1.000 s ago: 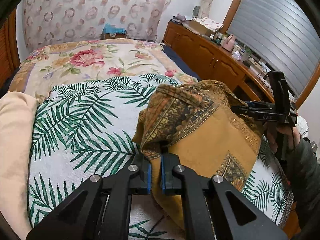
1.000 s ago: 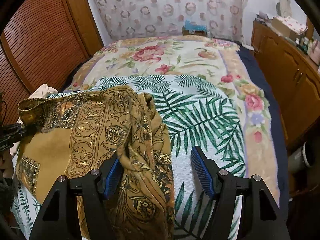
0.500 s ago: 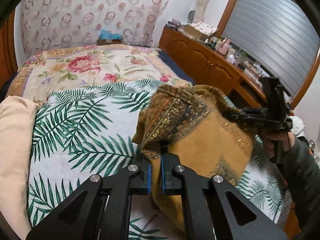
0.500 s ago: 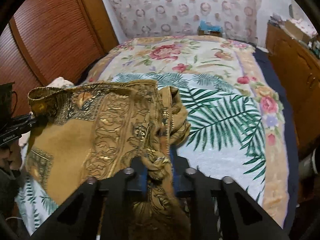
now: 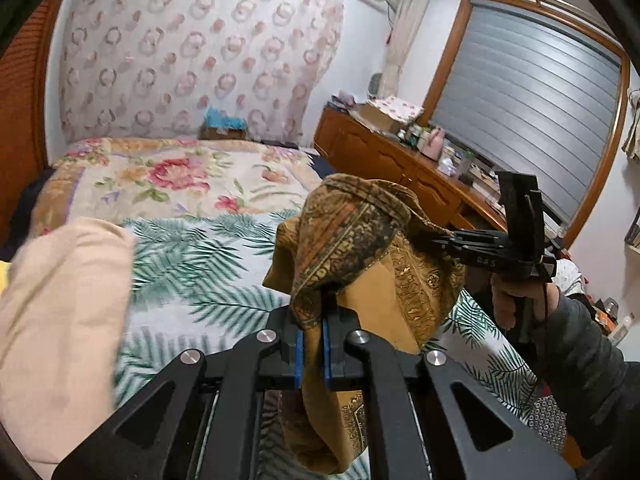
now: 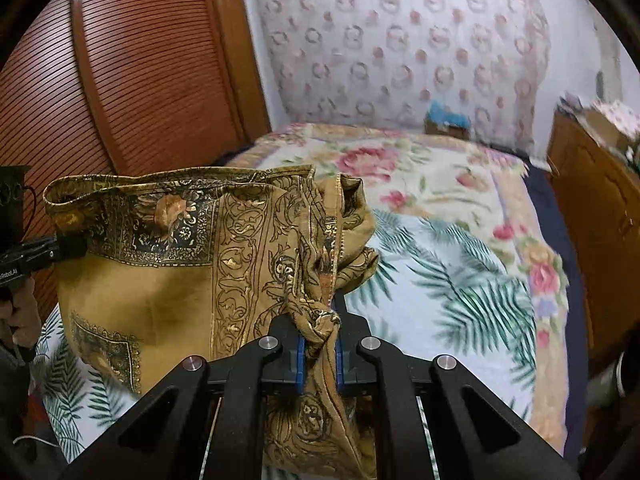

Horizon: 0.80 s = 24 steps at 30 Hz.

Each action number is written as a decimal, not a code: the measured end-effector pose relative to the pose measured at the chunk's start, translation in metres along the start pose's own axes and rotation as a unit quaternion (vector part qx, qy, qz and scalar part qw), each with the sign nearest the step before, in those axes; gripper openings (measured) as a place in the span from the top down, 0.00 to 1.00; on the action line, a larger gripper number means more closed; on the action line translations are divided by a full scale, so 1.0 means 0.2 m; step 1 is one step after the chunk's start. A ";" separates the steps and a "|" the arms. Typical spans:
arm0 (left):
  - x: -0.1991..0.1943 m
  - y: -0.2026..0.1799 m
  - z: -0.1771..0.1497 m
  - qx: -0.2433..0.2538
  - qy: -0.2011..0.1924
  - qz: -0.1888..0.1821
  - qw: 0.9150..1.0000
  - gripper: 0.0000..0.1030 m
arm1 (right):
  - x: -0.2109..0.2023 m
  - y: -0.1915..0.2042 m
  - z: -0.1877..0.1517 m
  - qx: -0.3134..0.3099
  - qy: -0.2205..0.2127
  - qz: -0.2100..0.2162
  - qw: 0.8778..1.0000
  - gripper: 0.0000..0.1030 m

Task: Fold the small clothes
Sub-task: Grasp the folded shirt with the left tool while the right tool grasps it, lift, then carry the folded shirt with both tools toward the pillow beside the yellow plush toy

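A small mustard-brown garment with dark ornate borders (image 5: 372, 248) hangs in the air between both grippers, above the bed. My left gripper (image 5: 311, 354) is shut on one end of its top edge. My right gripper (image 6: 319, 354) is shut on the bunched other end, and it shows in the left wrist view (image 5: 440, 242) at the right. In the right wrist view the garment (image 6: 160, 280) spreads flat to the left, where the left gripper (image 6: 70, 246) pinches its corner. Its lower part hangs below both cameras.
The bed has a palm-leaf cloth (image 5: 208, 276) over a floral blanket (image 6: 420, 168). A beige pillow (image 5: 60, 320) lies at the left. A wooden cabinet with clutter (image 5: 400, 152) runs along the right. A slatted wooden door (image 6: 100, 80) stands at the left.
My right gripper has shut on the garment's bunched end. Both grippers have lifted the garment off the bed and it now hangs stretched between them.
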State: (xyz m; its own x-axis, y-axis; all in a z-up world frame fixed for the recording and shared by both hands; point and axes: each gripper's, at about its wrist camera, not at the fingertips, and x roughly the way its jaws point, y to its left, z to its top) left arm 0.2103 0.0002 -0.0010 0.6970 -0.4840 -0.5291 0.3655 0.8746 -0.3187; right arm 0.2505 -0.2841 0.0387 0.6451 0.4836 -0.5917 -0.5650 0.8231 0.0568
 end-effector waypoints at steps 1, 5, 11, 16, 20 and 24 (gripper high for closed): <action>-0.04 0.02 0.00 -0.002 -0.006 0.007 1.000 0.93 | 0.00 0.03 0.01 -0.009 -0.003 0.004 1.000 0.91; -0.18 0.14 -0.01 -0.014 -0.028 0.026 0.999 0.93 | 0.05 0.14 0.10 -0.035 -0.013 0.020 0.999 0.91; -0.39 0.33 -0.04 -0.037 -0.069 0.076 0.994 0.93 | 0.17 0.41 0.33 -0.095 -0.035 0.044 0.994 0.91; -0.52 0.54 -0.10 -0.078 -0.092 0.111 0.986 0.93 | 0.42 0.61 0.53 -0.150 -0.038 0.062 0.986 0.91; -0.56 0.72 -0.20 -0.119 -0.094 0.129 0.980 0.93 | 0.65 0.77 0.64 -0.193 -0.030 0.073 0.978 0.91; -0.56 0.84 -0.30 -0.148 -0.087 0.142 0.975 0.93 | 0.89 0.91 0.69 -0.205 -0.016 0.078 0.976 0.91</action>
State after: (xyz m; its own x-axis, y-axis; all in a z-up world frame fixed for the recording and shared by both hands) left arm 0.1571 0.1992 -0.0424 0.8478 -0.1896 -0.4953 -0.0325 0.9135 -0.4054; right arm 0.3333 -0.0065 0.0543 0.5475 0.6074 -0.5756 -0.8110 0.5546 -0.1863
